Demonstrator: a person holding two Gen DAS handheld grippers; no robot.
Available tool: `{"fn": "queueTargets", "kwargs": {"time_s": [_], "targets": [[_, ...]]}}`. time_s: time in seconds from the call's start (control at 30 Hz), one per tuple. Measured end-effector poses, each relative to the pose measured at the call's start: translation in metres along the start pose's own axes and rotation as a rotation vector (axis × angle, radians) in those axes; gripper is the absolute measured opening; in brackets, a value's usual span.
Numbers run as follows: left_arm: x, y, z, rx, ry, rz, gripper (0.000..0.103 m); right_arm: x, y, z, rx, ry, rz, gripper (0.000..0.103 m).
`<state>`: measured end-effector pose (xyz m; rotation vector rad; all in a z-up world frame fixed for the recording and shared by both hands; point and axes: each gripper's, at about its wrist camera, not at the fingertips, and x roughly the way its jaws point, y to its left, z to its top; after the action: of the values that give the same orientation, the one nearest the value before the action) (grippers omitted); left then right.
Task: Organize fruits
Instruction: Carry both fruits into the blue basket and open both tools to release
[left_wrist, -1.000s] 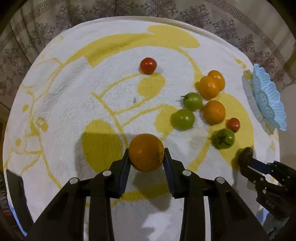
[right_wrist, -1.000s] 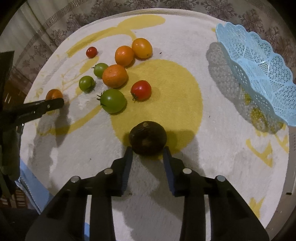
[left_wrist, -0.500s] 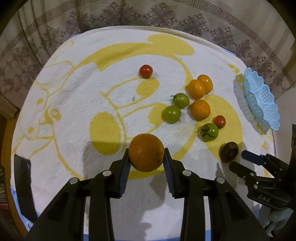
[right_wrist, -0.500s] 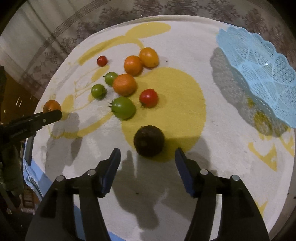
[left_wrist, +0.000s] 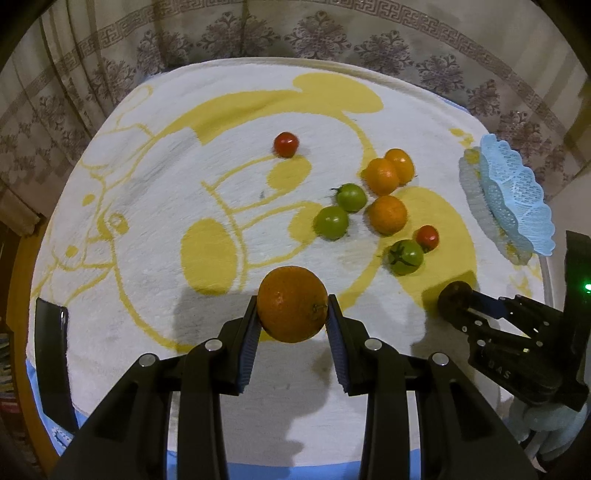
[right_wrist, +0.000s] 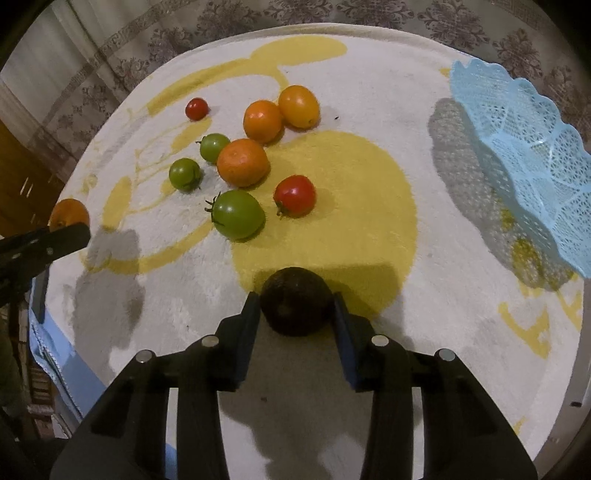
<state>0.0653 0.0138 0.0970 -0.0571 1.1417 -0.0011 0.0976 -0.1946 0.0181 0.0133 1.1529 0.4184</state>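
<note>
One blue basket (right_wrist: 524, 155) at the frame's right edge looks empty. My left tool (left_wrist: 291, 321) grips an orange (left_wrist: 291, 302); my right tool (right_wrist: 295, 314) is closing around a dark fruit (right_wrist: 295, 304) at lower centre.

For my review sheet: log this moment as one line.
left gripper: shut on orange | right gripper: closing around dark fruit | basket: empty
</note>
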Motion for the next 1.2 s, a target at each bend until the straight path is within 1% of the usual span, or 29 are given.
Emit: {"fn": "queueTargets", "kwargs": {"time_s": [0.17,0.3,0.47,0.53,0.67,0.83,1.07,1.1,1.13,1.17,1.2], "targets": [[-0.006,-0.023,0.009,0.033,-0.02,-0.019,0.035,-0.039,-0.021,0.003,0.049,-0.079,0.016,0.04],[-0.009,-0.05,0.02,0.073,-0.039,-0.046,0.035,-0.069,-0.045,0.008,0.102,-0.148,0.011,0.04],[-0.011,-0.091,0.035,0.129,-0.061,-0.084,0.035,-0.105,-0.088,0.015,0.178,-0.232,-0.032,0.04],[-0.01,-0.106,0.041,0.147,-0.066,-0.096,0.035,-0.112,-0.104,0.017,0.196,-0.248,-0.051,0.04],[-0.007,-0.139,0.053,0.184,-0.076,-0.128,0.035,-0.116,-0.134,0.02,0.233,-0.254,-0.085,0.04],[0.002,-0.179,0.066,0.222,-0.081,-0.163,0.035,-0.109,-0.162,0.023,0.241,-0.239,-0.117,0.04],[0.019,-0.221,0.08,0.264,-0.073,-0.176,0.035,-0.095,-0.186,0.029,0.243,-0.214,-0.115,0.041],[0.022,-0.227,0.083,0.272,-0.07,-0.178,0.035,-0.095,-0.188,0.03,0.246,-0.212,-0.112,0.042],[0.024,-0.229,0.084,0.277,-0.068,-0.179,0.035,-0.094,-0.191,0.03,0.25,-0.214,-0.106,0.045],[0.026,-0.234,0.086,0.284,-0.067,-0.18,0.035,-0.095,-0.193,0.031,0.255,-0.219,-0.104,0.053],[0.028,-0.237,0.088,0.287,-0.064,-0.182,0.035,-0.096,-0.196,0.031,0.256,-0.226,-0.104,0.055]]}}
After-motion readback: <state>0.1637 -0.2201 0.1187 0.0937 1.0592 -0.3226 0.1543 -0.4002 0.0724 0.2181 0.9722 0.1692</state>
